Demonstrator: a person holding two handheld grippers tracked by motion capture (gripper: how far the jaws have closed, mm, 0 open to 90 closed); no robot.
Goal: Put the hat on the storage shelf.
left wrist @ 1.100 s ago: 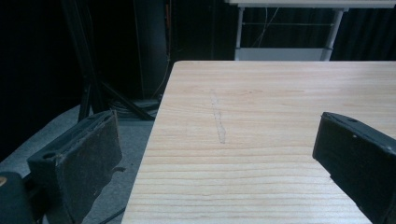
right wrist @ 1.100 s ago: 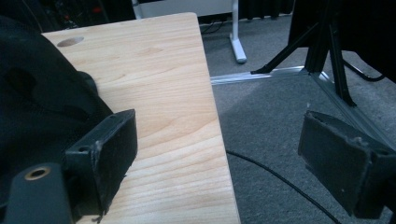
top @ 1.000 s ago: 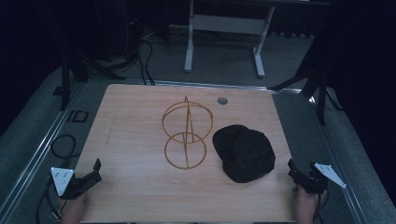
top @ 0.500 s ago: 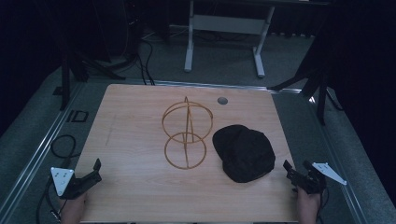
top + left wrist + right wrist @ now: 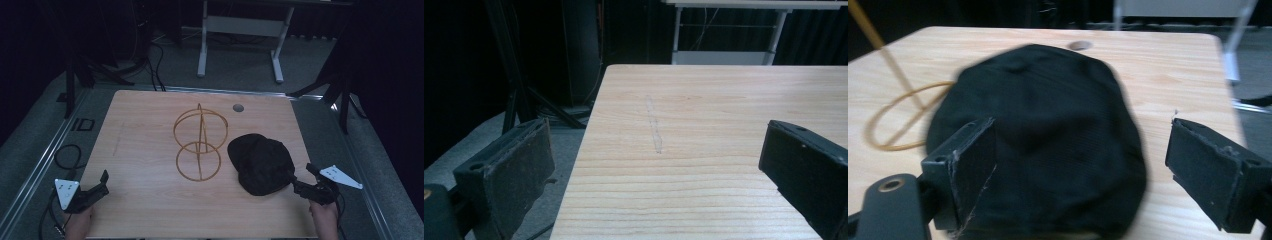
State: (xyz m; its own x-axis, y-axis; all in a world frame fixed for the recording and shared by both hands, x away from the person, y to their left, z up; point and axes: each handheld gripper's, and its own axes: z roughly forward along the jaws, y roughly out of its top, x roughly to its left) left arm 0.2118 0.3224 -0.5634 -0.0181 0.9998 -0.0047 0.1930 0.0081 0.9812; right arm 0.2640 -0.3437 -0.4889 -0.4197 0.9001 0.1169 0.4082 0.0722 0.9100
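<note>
Dim room, wooden desk [image 5: 150, 130]. Right claw [image 5: 1083, 170] spread wide, at the near edge of the black cap [image 5: 261, 163], not yet gripping. Left claw [image 5: 654, 165] released, over bare desk at the near left corner. Cap lies beside the gold wire stand [image 5: 199, 145], untouched; handling appears all still to come.

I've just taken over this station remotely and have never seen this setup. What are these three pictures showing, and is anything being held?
A person holds a two-jaw tool in each hand. The high view looks down on the wooden table: left gripper at the near left corner, right gripper at the black cap. A wire-hoop stand sits mid-table. The other two pictures come from cameras riding on each gripper. Both grippers are open and hold nothing; the right one's jaws point at the cap.
</note>
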